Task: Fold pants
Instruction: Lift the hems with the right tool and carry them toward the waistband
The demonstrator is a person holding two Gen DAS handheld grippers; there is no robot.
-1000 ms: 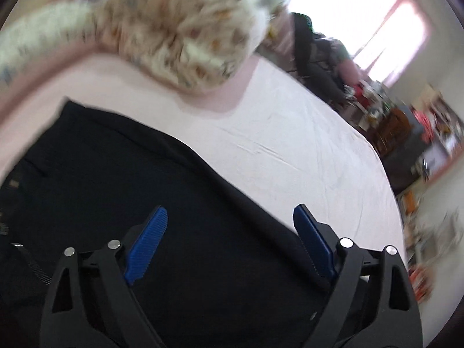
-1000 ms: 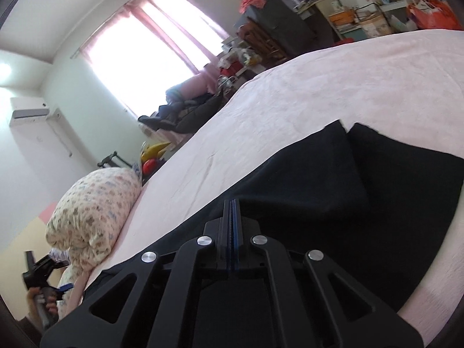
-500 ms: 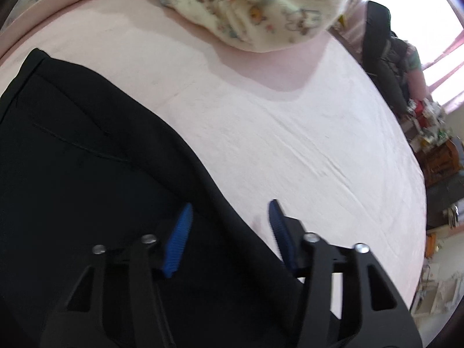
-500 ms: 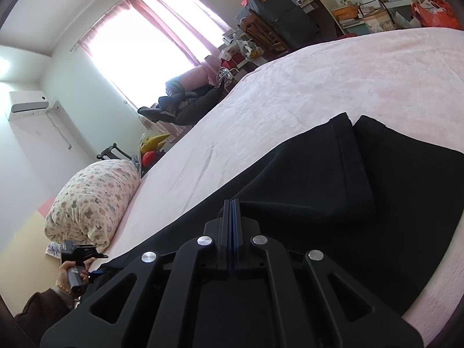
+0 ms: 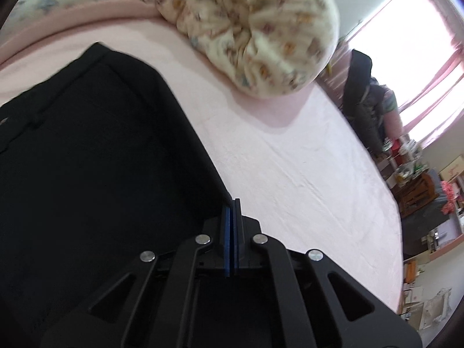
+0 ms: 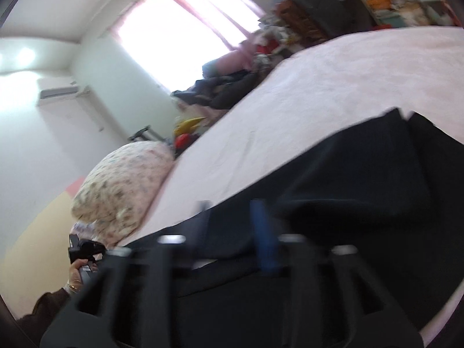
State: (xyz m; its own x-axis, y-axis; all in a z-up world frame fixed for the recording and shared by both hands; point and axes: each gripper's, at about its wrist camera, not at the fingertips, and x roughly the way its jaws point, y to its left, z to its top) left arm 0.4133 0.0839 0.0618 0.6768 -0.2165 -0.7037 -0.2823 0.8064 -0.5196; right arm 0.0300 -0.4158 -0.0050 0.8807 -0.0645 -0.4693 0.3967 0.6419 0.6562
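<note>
Black pants [image 5: 95, 156] lie spread on a pink bed [image 5: 304, 179]. In the left wrist view my left gripper [image 5: 232, 203] is shut, its blue pads pressed together on the far edge of the pants near the waist end. In the right wrist view the pants [image 6: 362, 179] lie with the two leg ends at the right. My right gripper [image 6: 232, 211] is blurred, its jaws parted, with the pants' edge between them. My left gripper also shows in the right wrist view [image 6: 84, 249], small at the far left, held in a hand.
A floral pillow [image 5: 255, 34] lies at the head of the bed, also visible in the right wrist view [image 6: 121, 185]. Beyond the bed's far side stand a clothes pile [image 6: 220, 90], cluttered shelves [image 5: 417, 179] and a bright window [image 6: 174, 32].
My left gripper has closed from wide open onto the pants' far edge. My right gripper, shut a moment ago, has opened and the view has swung.
</note>
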